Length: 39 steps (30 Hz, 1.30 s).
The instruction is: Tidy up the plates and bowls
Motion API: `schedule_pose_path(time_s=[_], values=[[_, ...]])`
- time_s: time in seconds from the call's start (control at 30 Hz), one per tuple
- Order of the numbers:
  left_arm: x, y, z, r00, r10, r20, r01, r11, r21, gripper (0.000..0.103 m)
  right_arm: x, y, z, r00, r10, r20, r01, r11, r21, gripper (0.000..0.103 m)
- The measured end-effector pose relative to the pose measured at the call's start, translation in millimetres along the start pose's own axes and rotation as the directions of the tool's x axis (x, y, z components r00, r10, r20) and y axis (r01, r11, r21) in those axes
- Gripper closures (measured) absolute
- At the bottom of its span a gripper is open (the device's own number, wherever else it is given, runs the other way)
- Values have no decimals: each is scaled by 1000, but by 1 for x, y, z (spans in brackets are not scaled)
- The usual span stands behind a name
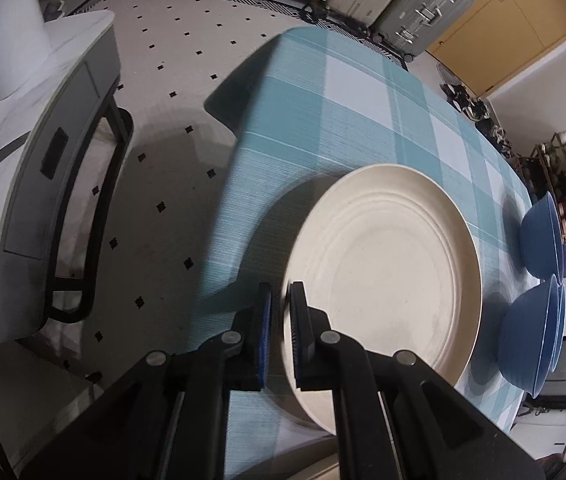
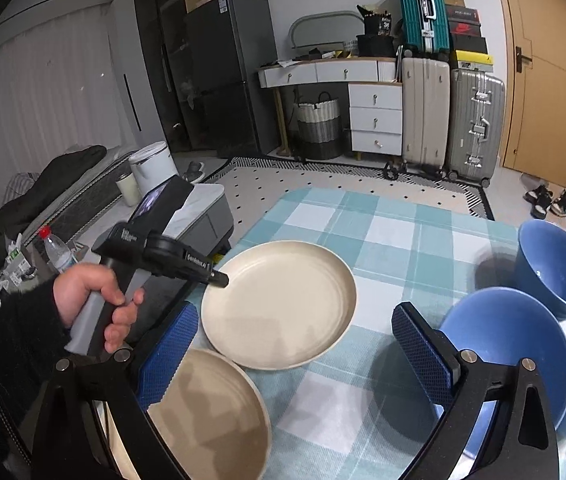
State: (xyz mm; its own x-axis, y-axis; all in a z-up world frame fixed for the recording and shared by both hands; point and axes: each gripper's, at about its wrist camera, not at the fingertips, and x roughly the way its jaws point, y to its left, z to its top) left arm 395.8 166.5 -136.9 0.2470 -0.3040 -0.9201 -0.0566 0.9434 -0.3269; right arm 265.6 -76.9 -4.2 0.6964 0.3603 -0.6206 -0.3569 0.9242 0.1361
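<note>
Left gripper (image 1: 279,320) clamps round cream plate (image 1: 387,280) rim at 9 o'clock, above checked table (image 1: 363,112). Right view only: second cream plate (image 2: 211,416) at 7 o'clock, right gripper (image 2: 295,356) wide, empty; blue bowls (image 2: 511,344) at 3.

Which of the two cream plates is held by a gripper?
The farther cream plate, tilted above the checked cloth: the left gripper has its jaws clamped on its rim. The nearer cream plate lies untouched by the open right gripper.
</note>
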Motion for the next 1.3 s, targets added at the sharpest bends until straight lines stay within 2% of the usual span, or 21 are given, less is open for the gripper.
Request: schedule_pose_path(time_s=[0.07, 0.17, 0.23, 0.3, 0.4, 0.53, 0.57, 0.6, 0.63, 0.7, 0.8, 1.03, 1.1, 1.23, 1.27, 1.3], values=[[-2, 5, 0, 1000, 10, 6, -10, 1000, -5, 97, 7, -2, 11, 999, 41, -28, -40, 999, 20, 3], [-5, 12, 0, 1000, 21, 10, -21, 1000, -13, 97, 27, -13, 31, 988, 129, -78, -119, 984, 130, 3], [-7, 19, 0, 1000, 17, 12, -17, 1000, -24, 97, 46, -20, 42, 983, 124, -134, -98, 977, 188, 8], [-8, 22, 0, 1000, 12, 8, -12, 1000, -26, 97, 68, -25, 48, 969, 146, -198, -97, 966, 238, 19], [-7, 25, -1, 1000, -2, 1, 2, 999, -36, 97, 99, -27, 53, 947, 151, -285, -72, 961, 268, 20], [-5, 24, -4, 1000, -10, 5, 10, 999, -37, 97, 129, -32, 49, 923, 147, -356, -31, 949, 314, 20], [-5, 24, -4, 1000, -13, 5, 13, 999, -39, 97, 135, -34, 48, 920, 130, -369, -6, 947, 320, 25], [-4, 23, -4, 1000, -16, 2, 16, 999, -40, 97, 142, -37, 45, 920, 100, -379, 30, 946, 323, 35], [-3, 23, -4, 1000, -18, -1, 18, 999, -39, 97, 149, -38, 44, 915, 75, -396, 62, 945, 321, 39], [-4, 23, -4, 1000, -18, 2, 18, 999, -43, 97, 163, -40, 40, 902, 77, -426, 79, 938, 337, 44], [-4, 23, -5, 1000, -27, 3, 27, 998, -52, 97, 181, -41, 32, 887, 71, -456, 103, 933, 345, 49], [-2, 22, -6, 999, -43, 3, 43, 998, -39, 97, 203, -53, 21, 880, 19, -475, 157, 932, 328, 53], [-2, 22, -6, 999, -45, 2, 45, 998, -35, 97, 206, -56, 17, 876, 31, -482, 150, 931, 333, 64], [-2, 22, -7, 999, -46, 3, 46, 998, -36, 97, 214, -62, 8, 867, 85, -491, 129, 914, 386, 71], [-2, 21, -7, 999, -44, 3, 44, 998, -33, 97, 215, -62, 5, 863, 96, -497, 124, 912, 391, 76], [-2, 20, -7, 999, -41, 4, 41, 999, -32, 97, 214, -62, 4, 868, 92, -489, 124, 912, 391, 82]])
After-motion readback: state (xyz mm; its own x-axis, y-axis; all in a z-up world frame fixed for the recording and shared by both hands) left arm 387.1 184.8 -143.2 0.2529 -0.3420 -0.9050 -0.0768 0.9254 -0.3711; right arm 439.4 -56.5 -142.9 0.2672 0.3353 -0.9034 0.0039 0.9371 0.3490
